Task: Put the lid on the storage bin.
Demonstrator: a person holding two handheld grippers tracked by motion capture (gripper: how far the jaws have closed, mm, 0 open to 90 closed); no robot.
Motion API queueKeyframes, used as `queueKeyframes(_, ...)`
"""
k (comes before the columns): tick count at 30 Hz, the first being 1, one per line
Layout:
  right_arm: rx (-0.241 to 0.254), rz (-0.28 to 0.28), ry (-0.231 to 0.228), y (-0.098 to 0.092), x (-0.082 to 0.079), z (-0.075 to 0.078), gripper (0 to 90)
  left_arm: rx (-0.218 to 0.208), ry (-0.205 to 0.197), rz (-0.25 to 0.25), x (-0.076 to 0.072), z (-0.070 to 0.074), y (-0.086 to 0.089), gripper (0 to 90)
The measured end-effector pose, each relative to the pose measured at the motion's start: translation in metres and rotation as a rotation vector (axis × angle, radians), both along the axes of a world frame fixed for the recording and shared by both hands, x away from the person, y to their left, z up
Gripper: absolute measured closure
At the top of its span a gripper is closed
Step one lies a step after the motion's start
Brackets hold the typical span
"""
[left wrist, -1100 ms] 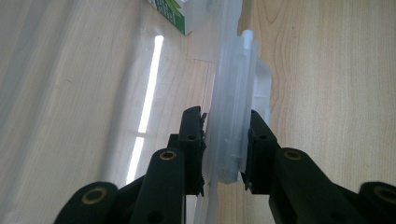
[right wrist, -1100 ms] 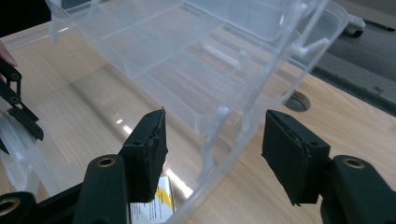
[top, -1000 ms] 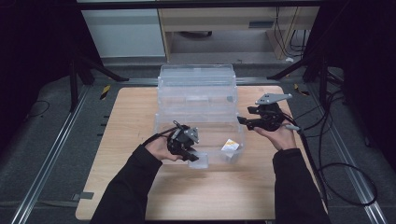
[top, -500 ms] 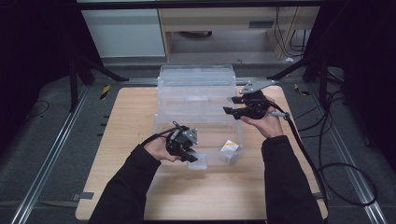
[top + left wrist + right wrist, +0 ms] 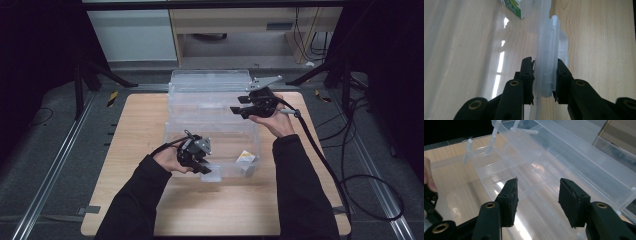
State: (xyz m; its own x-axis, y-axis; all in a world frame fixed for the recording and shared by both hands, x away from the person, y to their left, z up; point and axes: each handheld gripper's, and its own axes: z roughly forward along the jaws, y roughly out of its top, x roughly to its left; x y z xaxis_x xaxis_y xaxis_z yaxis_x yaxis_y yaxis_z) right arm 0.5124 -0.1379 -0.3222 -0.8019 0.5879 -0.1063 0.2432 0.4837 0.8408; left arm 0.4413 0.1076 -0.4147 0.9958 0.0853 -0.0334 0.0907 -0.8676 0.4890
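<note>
A clear plastic box stands open on the wooden table, its lid tipped back. A small white carton lies inside at the front right; its green-printed corner shows in the left gripper view. My left gripper is shut on the box's front rim, one pad on each side of the plastic. My right gripper hovers over the box's back right by the lid hinge. Its jaws have just been closing, with nothing between them and the clear lid beyond.
The wooden table has bare room left of the box and in front of it. A black cable trails from the right gripper off the table's right side. Pale cabinets stand behind the table.
My right gripper has moved left and toward the back, from beside the box to above its rear right part, and its jaws have narrowed. The left gripper has stayed clamped on the rim.
</note>
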Motion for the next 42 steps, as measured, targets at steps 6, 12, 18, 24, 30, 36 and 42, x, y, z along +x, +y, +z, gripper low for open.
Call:
queueKeyframes(6, -0.009, 0.023, 0.004, 0.01, 0.015, 0.006, 53.1, -0.001, 0.003, -0.002, 0.001, 0.0, 0.0, 72.6)
queueKeyframes(12, -0.039, 0.064, 0.024, 0.023, 0.028, 0.007, 56.1, 0.001, 0.004, 0.001, 0.0, 0.0, -0.001, 72.5)
queueKeyframes(18, -0.058, 0.096, 0.045, 0.035, 0.043, 0.003, 60.1, 0.004, 0.003, 0.001, 0.0, 0.0, -0.001, 72.4)
queueKeyframes(24, -0.093, 0.121, 0.082, 0.041, 0.055, -0.005, 65.2, 0.004, 0.007, 0.005, 0.0, -0.001, -0.001, 72.2)
queueKeyframes(30, -0.12, 0.166, 0.113, 0.051, 0.066, -0.002, 71.9, 0.014, 0.01, 0.004, 0.001, 0.0, -0.002, 72.1)
queueKeyframes(36, -0.17, 0.192, 0.139, 0.058, 0.068, 0.0, 75.3, 0.012, 0.013, 0.007, 0.001, -0.001, -0.002, 72.1)
queueKeyframes(42, -0.262, 0.204, 0.163, 0.067, 0.071, 0.005, 76.1, 0.016, 0.009, 0.008, 0.001, 0.0, -0.003, 72.0)
